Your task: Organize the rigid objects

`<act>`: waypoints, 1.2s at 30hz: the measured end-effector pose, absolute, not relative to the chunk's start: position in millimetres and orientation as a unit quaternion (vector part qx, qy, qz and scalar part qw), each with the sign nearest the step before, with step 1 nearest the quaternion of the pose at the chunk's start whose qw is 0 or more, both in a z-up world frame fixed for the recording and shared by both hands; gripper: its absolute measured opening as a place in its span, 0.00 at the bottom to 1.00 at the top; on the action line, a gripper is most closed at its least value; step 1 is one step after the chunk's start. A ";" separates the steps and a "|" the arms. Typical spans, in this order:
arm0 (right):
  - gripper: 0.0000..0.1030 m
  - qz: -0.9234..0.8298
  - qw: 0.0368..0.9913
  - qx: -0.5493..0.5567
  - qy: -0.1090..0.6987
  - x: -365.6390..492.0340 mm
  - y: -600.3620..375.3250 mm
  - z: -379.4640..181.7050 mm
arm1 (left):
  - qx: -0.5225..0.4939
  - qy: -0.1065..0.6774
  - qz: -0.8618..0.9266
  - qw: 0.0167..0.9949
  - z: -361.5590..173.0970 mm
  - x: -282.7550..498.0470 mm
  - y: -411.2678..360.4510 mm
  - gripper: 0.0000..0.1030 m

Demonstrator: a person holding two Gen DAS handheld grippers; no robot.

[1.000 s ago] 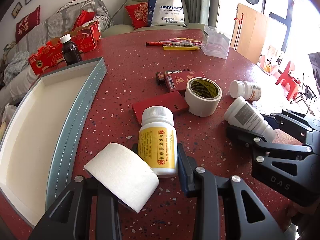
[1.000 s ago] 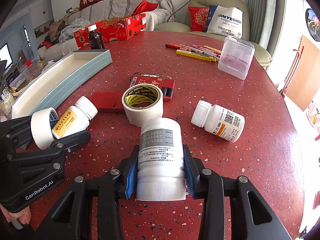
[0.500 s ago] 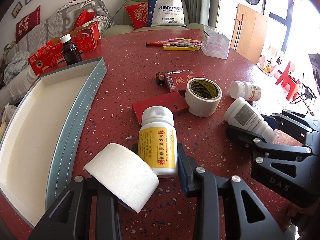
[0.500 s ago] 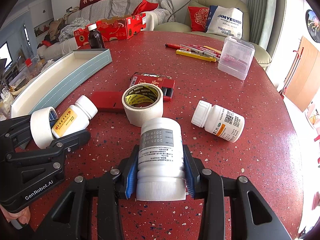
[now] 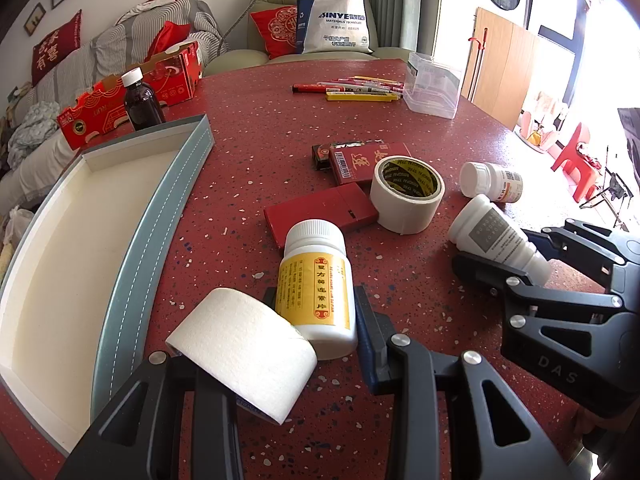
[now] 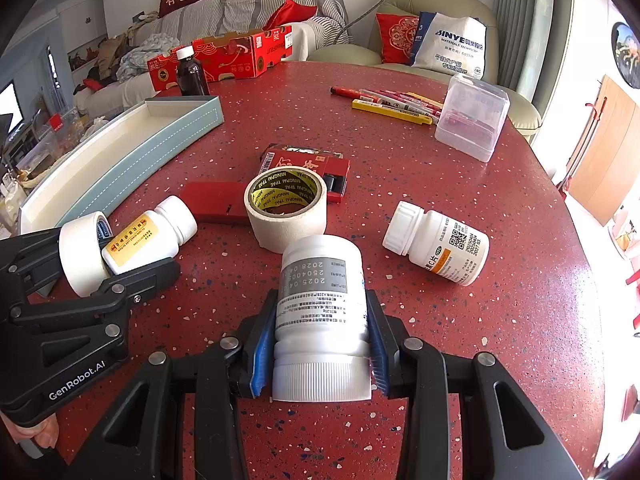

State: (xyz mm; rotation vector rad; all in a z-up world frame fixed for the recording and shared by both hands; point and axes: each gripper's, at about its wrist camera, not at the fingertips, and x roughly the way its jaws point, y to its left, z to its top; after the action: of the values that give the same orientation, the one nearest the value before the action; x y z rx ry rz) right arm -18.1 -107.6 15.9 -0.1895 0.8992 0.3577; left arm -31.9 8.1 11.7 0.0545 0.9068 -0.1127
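Between the right gripper (image 6: 320, 344) pads, grey-labelled bottle (image 6: 320, 292) clamped, cap rearward.

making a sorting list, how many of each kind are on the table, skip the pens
white pill bottles: 3
brown glass bottle: 1
tape rolls: 2
small red boxes: 2
long red carton: 1
clear plastic box: 1
tray: 1
total: 11

Dark red table (image 6: 500, 240) flecked white; blue-grey tray (image 5: 152, 240), white stitching, cream inside; 3 white bottles, 1 yellow-labelled (image 5: 316, 292); cream tape roll (image 6: 286, 216), yellow-black core.
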 end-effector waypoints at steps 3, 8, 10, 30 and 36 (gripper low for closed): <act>0.40 0.173 0.881 -0.087 0.432 -18.3 -108.5 16.3 | 0.009 0.436 -0.059 0.898 13.3 -32.1 13.9 0.37; 0.40 0.173 0.886 -0.053 0.427 -26.7 -116.3 21.6 | -0.038 0.421 -0.077 0.903 19.9 -37.0 30.8 0.36; 0.40 0.172 0.888 -0.050 0.424 -31.5 -116.8 23.0 | -0.048 0.422 -0.075 0.902 20.0 -38.6 34.5 0.36; 0.40 0.164 0.890 -0.032 0.425 -44.7 -114.7 25.3 | 0.001 0.435 -0.029 0.900 14.1 -40.7 21.4 0.36; 0.40 0.158 0.892 -0.046 0.420 -50.9 -107.0 29.8 | -0.001 0.435 -0.027 0.900 14.4 -45.9 22.1 0.36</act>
State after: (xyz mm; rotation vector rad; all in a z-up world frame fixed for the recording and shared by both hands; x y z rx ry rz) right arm -50.9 -107.0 29.8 -0.0950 0.8716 0.3287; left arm -45.9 22.1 14.4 -0.0015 0.9008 -0.0563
